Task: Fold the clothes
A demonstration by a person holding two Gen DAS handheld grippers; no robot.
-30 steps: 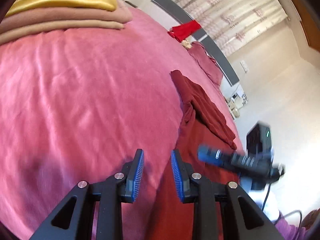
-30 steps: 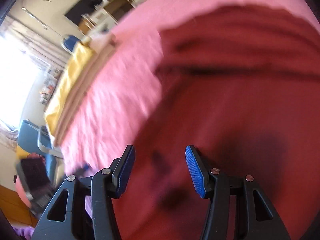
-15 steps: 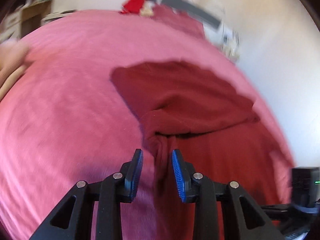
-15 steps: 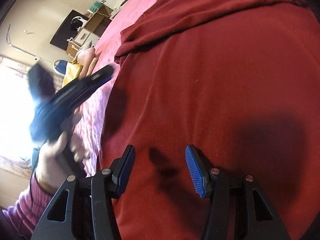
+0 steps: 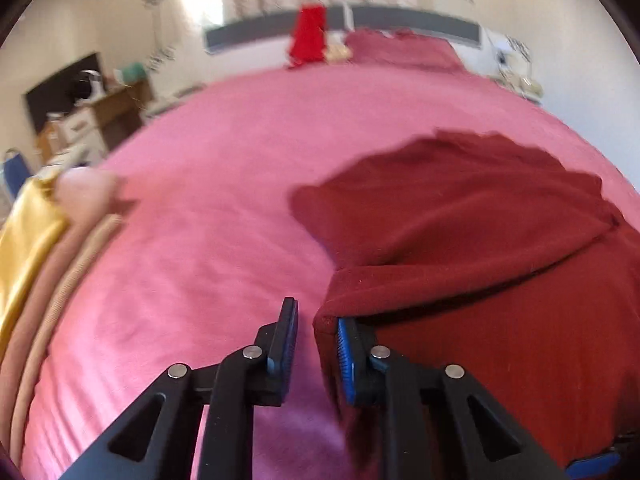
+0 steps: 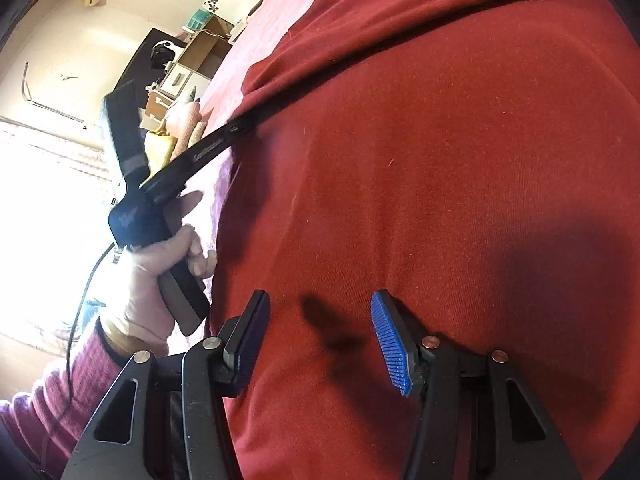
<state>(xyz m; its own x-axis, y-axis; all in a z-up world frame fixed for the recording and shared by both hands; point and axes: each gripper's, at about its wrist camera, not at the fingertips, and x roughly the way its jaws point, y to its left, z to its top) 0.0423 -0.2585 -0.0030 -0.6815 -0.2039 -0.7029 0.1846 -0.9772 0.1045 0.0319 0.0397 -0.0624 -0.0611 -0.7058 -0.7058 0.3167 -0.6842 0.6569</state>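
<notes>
The left gripper point(image 5: 316, 334) sat low with its jaws a narrow gap apart, apparently closing on nothing yet. The right gripper point(image 6: 318, 334) hovered with jaws spread wide. A hand point(image 6: 160, 280) in a pink sleeve point(image 6: 56, 392) gripped the left gripper's handle.

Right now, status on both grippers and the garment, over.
Left gripper open at the dark red garment's folded edge, not clamped. Right gripper open, hovering over the cloth. Folded pile lies apart to the left on the pink bedspread.
</notes>
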